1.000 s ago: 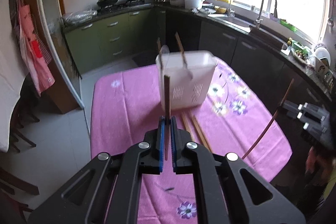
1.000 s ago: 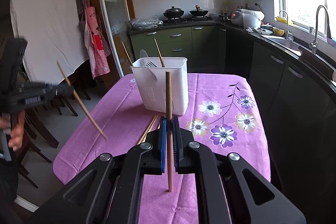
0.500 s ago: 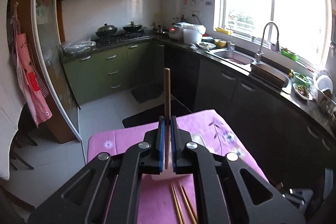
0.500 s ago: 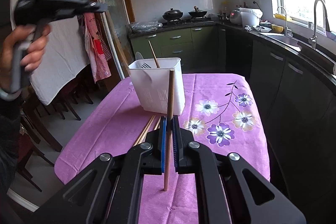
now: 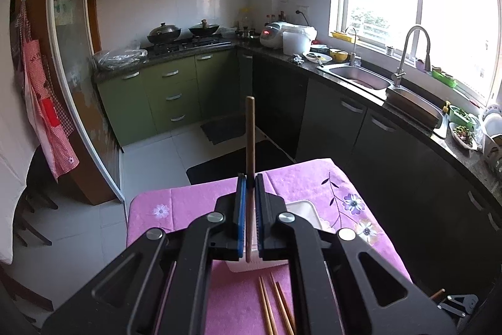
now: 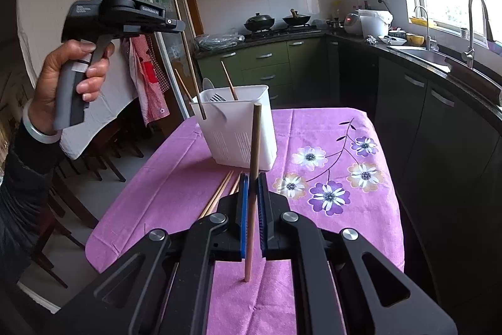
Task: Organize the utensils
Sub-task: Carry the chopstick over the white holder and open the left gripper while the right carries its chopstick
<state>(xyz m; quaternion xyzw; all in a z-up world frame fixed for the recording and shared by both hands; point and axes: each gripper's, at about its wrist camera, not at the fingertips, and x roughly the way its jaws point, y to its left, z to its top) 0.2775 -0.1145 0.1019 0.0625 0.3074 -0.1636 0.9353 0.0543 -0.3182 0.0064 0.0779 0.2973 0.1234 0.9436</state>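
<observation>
Left claw (image 5: 250, 178) grips slim brown wooden chopstick (image 5: 250, 140) above white slotted plastic utensil holder (image 6: 238, 127); right claw (image 6: 253, 178) pinches pale wooden chopstick (image 6: 254, 153); purple floral-cloth counter (image 6: 313, 121).

Green cabinets (image 5: 175, 90), pale floor tiles (image 5: 150, 165), window (image 5: 417, 5) seemingly overexposed.

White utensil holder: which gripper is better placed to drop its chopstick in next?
Left. The left gripper holds its chopstick upright over the white utensil holder; the right gripper sits back, short of it.
</observation>
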